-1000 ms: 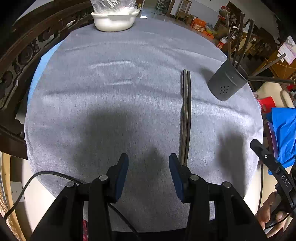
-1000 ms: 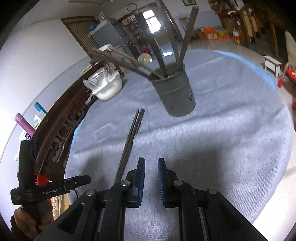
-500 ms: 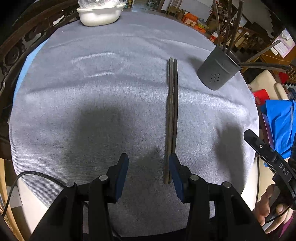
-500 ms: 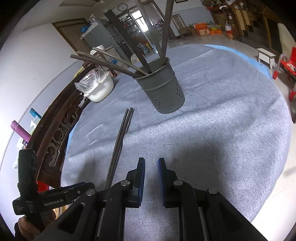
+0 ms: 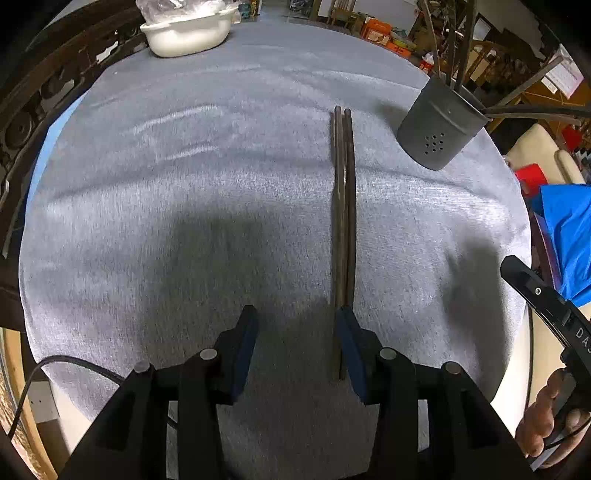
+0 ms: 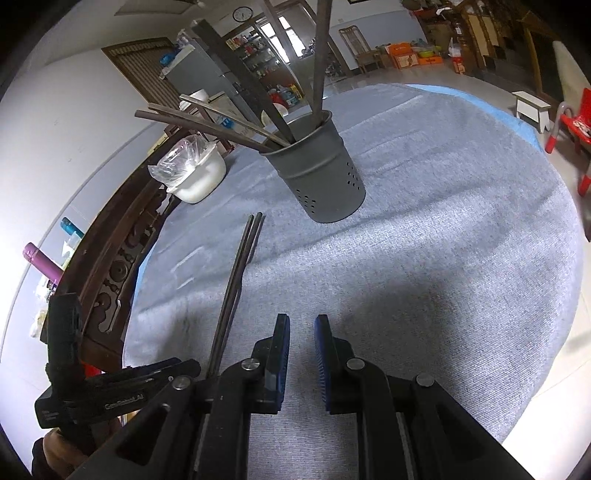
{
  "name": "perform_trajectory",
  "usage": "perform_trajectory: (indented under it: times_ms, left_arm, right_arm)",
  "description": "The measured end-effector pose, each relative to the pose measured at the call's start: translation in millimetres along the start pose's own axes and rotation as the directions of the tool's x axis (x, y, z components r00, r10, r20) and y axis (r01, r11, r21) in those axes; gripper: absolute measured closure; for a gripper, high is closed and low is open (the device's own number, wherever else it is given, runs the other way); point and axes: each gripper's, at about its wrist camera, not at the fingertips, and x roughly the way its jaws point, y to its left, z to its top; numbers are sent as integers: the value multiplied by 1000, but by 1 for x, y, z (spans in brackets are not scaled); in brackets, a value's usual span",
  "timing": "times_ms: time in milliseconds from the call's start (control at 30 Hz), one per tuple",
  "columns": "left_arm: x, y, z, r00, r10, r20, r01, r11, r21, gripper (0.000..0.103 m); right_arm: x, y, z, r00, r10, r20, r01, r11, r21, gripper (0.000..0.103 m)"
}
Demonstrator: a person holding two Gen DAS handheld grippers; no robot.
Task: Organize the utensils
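Two dark chopsticks (image 5: 344,221) lie side by side on the grey cloth, also seen in the right wrist view (image 6: 238,280). My left gripper (image 5: 295,332) is open above their near end; the near tips lie just inside its right finger (image 5: 349,343). A dark grey perforated utensil holder (image 5: 437,127) stands at the far right with several chopsticks in it; it also shows in the right wrist view (image 6: 317,173). My right gripper (image 6: 301,354) hangs empty over the cloth, to the right of the chopsticks, its jaws nearly closed with a narrow gap.
A white bowl covered with plastic (image 5: 186,29) sits at the table's far edge, also in the right wrist view (image 6: 192,173). A carved dark wooden chair back (image 5: 33,99) runs along the left edge. The round table (image 5: 147,184) is covered by grey cloth.
My left gripper has moved forward and lower, so the near ends of the chopsticks now lie between its fingers. The right gripper shifted slightly; the holder appears nearer.
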Motion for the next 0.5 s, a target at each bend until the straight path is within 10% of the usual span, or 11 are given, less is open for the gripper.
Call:
perform_trajectory:
  times_ms: [500]
  left_arm:
    - [-6, -11, 4, 987, 127, 94, -137, 985, 103, 57]
  right_arm:
    - [12, 4, -2, 1000, -11, -23, 10, 1000, -22, 87]
